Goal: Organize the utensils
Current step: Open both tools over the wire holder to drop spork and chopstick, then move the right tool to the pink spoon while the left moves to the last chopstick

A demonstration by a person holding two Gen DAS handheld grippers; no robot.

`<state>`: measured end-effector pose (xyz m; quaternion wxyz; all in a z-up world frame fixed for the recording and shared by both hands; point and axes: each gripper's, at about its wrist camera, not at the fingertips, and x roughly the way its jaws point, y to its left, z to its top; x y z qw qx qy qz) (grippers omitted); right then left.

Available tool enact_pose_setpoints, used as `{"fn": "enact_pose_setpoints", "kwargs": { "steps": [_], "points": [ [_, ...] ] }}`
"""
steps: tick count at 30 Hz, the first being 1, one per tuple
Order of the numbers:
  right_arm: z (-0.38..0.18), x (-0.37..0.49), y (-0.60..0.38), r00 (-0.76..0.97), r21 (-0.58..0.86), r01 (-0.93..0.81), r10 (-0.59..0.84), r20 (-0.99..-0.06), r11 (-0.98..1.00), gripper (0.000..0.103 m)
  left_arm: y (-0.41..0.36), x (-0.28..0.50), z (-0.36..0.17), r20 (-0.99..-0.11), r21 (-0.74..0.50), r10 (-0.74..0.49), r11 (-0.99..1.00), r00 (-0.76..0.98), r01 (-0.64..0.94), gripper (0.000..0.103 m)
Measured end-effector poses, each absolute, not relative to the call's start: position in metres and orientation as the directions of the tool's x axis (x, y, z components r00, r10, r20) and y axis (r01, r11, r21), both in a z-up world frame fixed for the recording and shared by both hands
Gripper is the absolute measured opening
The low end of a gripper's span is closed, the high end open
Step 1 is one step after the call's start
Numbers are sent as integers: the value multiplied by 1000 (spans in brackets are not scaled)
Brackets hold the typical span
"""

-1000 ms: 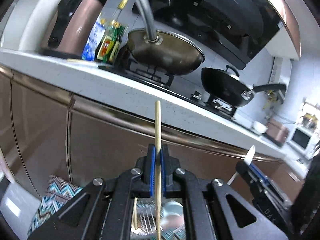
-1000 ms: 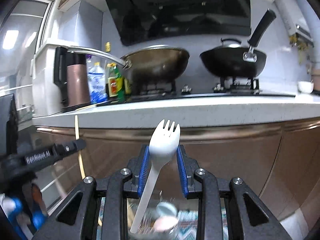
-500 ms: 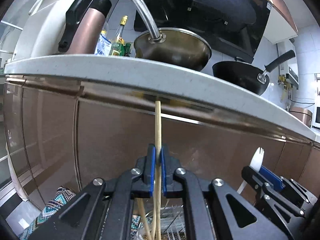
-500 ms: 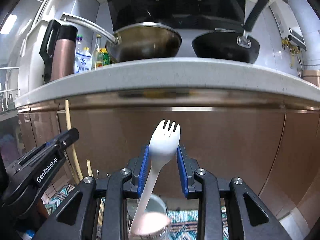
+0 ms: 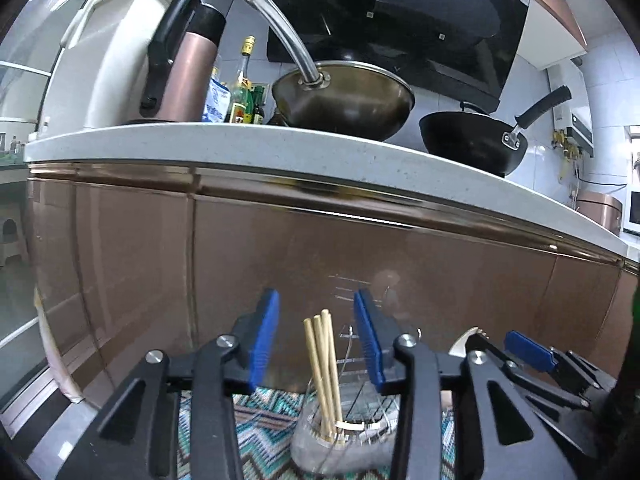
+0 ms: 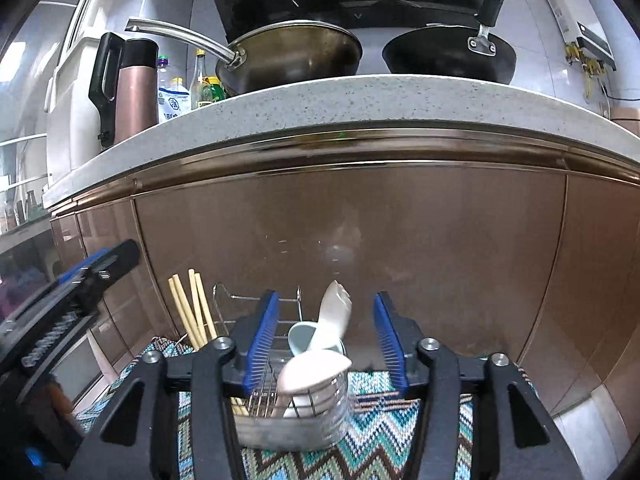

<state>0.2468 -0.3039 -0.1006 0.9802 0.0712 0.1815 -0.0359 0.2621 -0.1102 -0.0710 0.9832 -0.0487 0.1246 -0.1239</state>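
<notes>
My left gripper (image 5: 316,336) is open and empty, just above a wire utensil holder (image 5: 352,432) on a zigzag mat. Several wooden chopsticks (image 5: 322,364) stand upright in the holder between my blue pads. My right gripper (image 6: 324,336) is open and empty over the same holder (image 6: 296,420). A white plastic spork (image 6: 334,320) stands in it, tines up, beside a pale blue spoon (image 6: 304,340) and a white spoon (image 6: 312,368). The chopsticks (image 6: 192,312) stand at the holder's left. The left gripper (image 6: 80,280) shows at the left of the right wrist view.
The zigzag mat (image 6: 380,440) lies on the floor before brown cabinet doors (image 6: 400,240). Above is a speckled counter (image 6: 380,100) with a steel wok (image 5: 344,100), a black pan (image 5: 472,140), a pink thermos (image 5: 176,68) and bottles (image 5: 240,92).
Both grippers came down in front of the cabinet to the holder and opened. The chopstick left my left gripper and the spork left my right gripper; both now stand in the holder.
</notes>
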Motion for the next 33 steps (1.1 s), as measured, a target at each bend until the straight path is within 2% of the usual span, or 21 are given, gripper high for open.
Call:
{"fn": "enact_pose_setpoints", "kwargs": {
  "steps": [7,12,20,33],
  "points": [
    [-93,228,-299,921,140,88,-27,-389,986,65,-99,224,-49,-322,-53,-177,984,930,169,39],
    [-88,206,-294,914,144,93,-27,-404,985,70,-88,200,-36,-385,-17,-126,991,914,130,39],
    [-77,156,-279,897,120,63,-4,-441,991,70,-70,156,-18,-421,57,-56,994,905,88,39],
    [-64,83,-267,888,100,14,34,-459,995,70,-60,98,-12,-451,103,-61,987,890,120,39]
  ]
}}
